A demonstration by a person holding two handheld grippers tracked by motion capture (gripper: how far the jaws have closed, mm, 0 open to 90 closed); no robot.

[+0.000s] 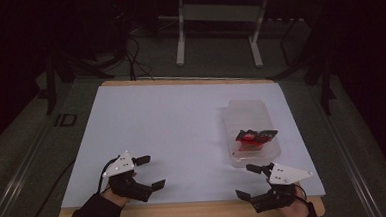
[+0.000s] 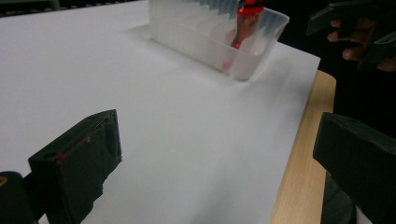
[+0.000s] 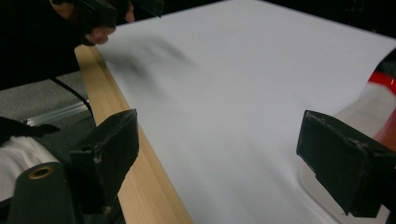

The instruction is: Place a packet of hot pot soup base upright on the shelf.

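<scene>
Both grippers empty, jaws spread, at near table edge; red packet sits in clear bin.

Left gripper [image 1: 147, 172] jaws wide apart, nothing between, over white sheet [image 1: 172, 124]. Right gripper [image 1: 249, 181] also gaping, empty, just short of translucent plastic bin [image 1: 246, 110]. Red-and-black packet [image 1: 255, 137] lies in bin's near end, just ahead of right gripper, well apart from left gripper. Wooden table edge [image 1: 196, 212] under both.
</scene>
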